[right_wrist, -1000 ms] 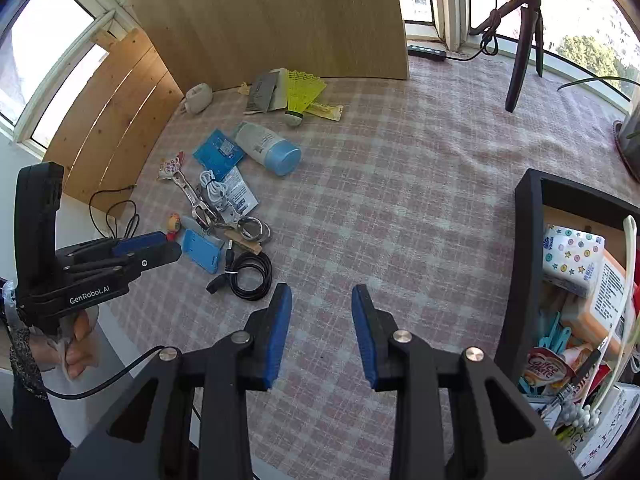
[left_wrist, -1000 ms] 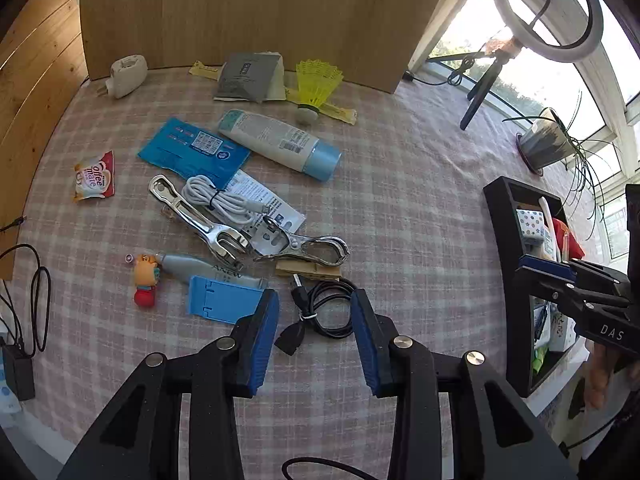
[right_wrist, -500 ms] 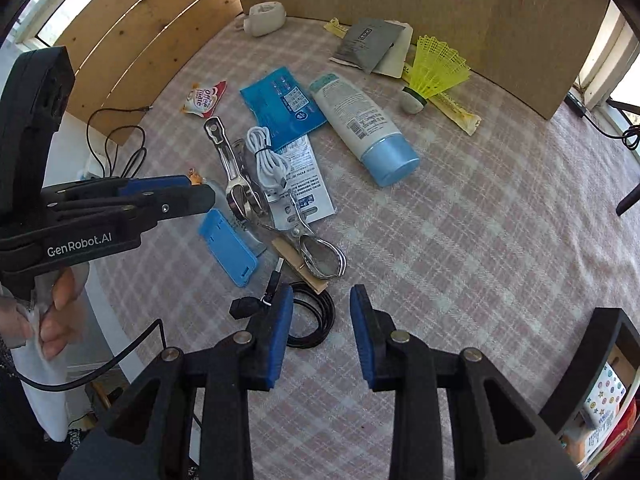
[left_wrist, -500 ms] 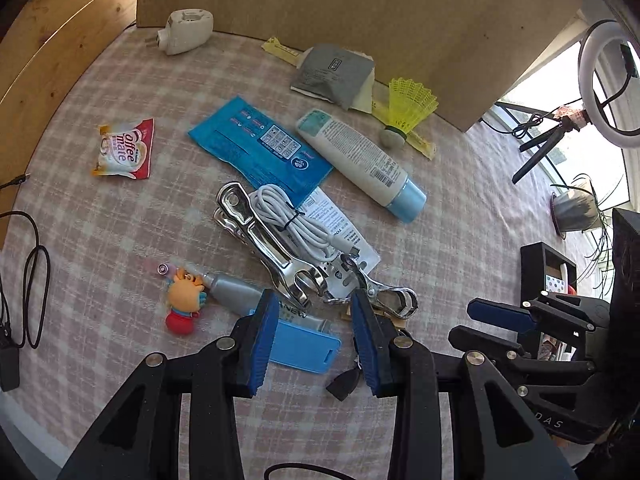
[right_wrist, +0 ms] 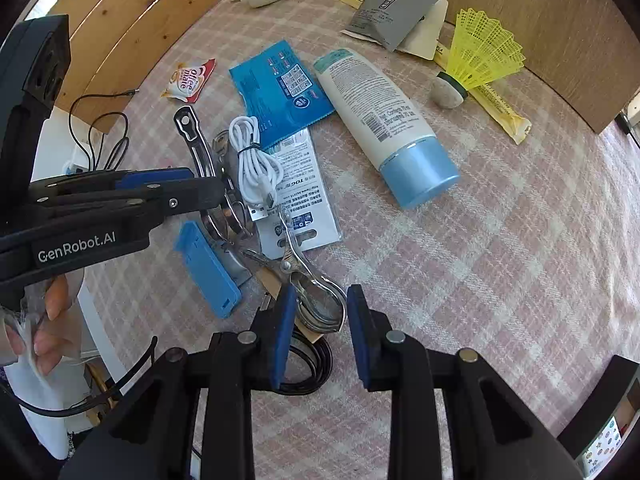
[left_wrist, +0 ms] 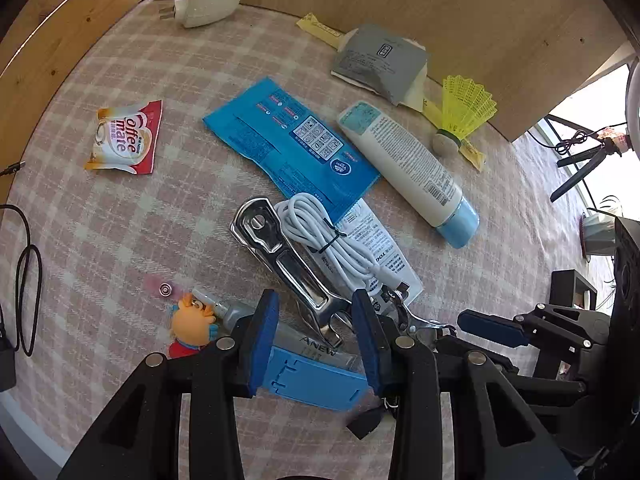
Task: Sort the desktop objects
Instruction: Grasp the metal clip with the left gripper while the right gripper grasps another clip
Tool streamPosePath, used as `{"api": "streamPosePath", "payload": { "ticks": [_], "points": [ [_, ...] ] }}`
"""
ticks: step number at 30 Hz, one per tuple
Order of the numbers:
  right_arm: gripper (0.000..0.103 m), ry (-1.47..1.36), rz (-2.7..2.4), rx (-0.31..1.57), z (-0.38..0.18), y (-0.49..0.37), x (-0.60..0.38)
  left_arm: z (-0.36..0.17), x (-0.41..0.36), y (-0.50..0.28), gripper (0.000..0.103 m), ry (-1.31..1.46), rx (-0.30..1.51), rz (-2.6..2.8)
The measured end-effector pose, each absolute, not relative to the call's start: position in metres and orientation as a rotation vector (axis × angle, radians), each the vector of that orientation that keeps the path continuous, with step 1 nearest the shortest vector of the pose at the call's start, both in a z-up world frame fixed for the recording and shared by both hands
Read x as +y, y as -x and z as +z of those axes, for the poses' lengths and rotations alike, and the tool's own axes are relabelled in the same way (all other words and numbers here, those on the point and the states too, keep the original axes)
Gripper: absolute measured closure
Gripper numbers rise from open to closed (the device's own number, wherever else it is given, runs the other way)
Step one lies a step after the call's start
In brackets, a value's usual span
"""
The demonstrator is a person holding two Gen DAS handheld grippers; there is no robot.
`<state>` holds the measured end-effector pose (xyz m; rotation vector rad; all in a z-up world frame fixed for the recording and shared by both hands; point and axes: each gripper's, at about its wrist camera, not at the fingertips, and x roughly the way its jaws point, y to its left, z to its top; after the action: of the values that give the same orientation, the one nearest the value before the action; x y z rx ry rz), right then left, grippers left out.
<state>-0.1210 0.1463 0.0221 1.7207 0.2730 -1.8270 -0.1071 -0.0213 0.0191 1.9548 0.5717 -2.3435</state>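
A heap of small objects lies on the checked tablecloth [left_wrist: 160, 220]. My left gripper [left_wrist: 316, 324] is open, low over the large steel clip [left_wrist: 288, 264], a grey tube [left_wrist: 316, 346] and a blue plastic stand [left_wrist: 312, 380]. My right gripper [right_wrist: 318, 320] is open, its jaws on either side of the handles of a second steel clip [right_wrist: 316, 300], above a black cable coil [right_wrist: 308, 368]. A white cable bundle [right_wrist: 256, 168] lies on a printed packet [right_wrist: 304, 200]. The left gripper shows in the right wrist view [right_wrist: 192, 188].
A white tube with a blue cap [right_wrist: 384, 124], a blue sachet [left_wrist: 288, 148], a yellow shuttlecock [right_wrist: 476, 64], a grey pouch [left_wrist: 380, 60], a coffee sachet [left_wrist: 124, 140], a white plug [left_wrist: 208, 0] and an orange toy [left_wrist: 192, 324] lie around. Wooden boards stand behind. A black organiser [right_wrist: 600, 420] is at the right.
Both grippers have moved forward and down toward the heap. The left one now hovers over the large clip and blue stand; the right one now straddles the second clip's handles.
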Motion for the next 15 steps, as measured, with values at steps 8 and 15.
{"api": "streamPosePath", "payload": {
  "ticks": [8,15],
  "points": [
    [0.085,-1.719,-1.821,0.256,0.0124,0.1253,0.1439,0.0126,-0.0233,0.1106,0.067,-1.943,0.602,-2.346],
    [0.085,-1.665,-1.854,0.352,0.0157,0.1176,0.1363,0.0114,-0.0174,0.1101,0.070,-1.950,0.569,-2.367]
  ]
}}
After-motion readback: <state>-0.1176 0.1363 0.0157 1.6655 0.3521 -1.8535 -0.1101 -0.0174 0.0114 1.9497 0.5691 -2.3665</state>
